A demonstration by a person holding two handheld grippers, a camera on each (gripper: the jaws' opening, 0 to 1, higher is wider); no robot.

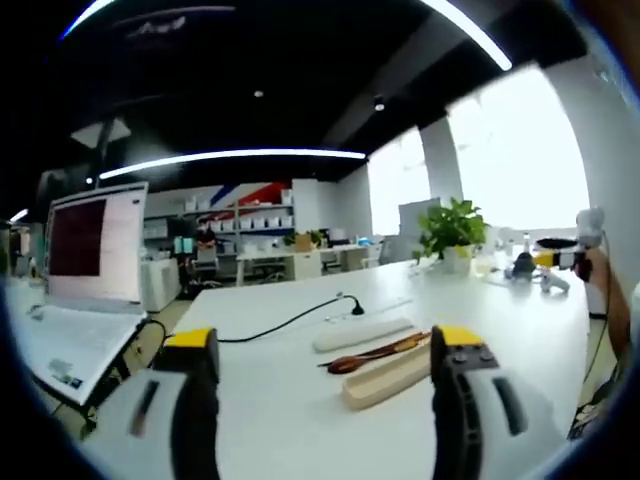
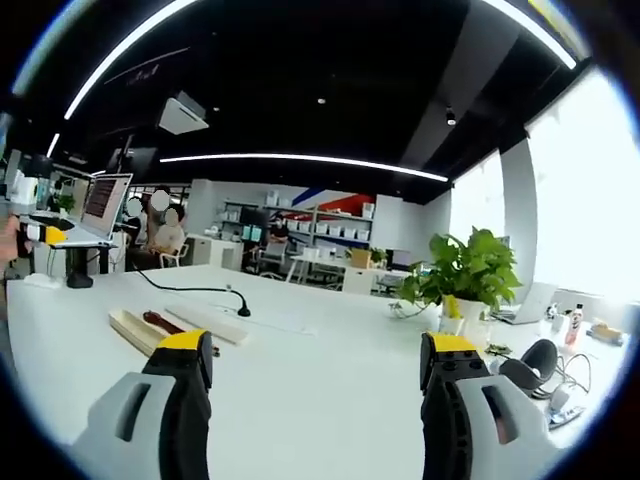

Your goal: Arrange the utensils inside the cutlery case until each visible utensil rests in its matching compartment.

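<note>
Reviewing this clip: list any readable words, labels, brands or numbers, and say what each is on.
None can be read.
Laptop screen: lines of text, too blurred.
Sticker on the laptop's palm rest: too small.
Bottle on the table: label too small.

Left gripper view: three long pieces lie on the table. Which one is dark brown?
The wooden spoon, lying between the white lid behind it and the pale beige case tray in front; the other two are light-coloured.

open-plan office — desks (image 2: 320, 268), laptop (image 1: 85, 290), shelving (image 1: 245, 220).
</note>
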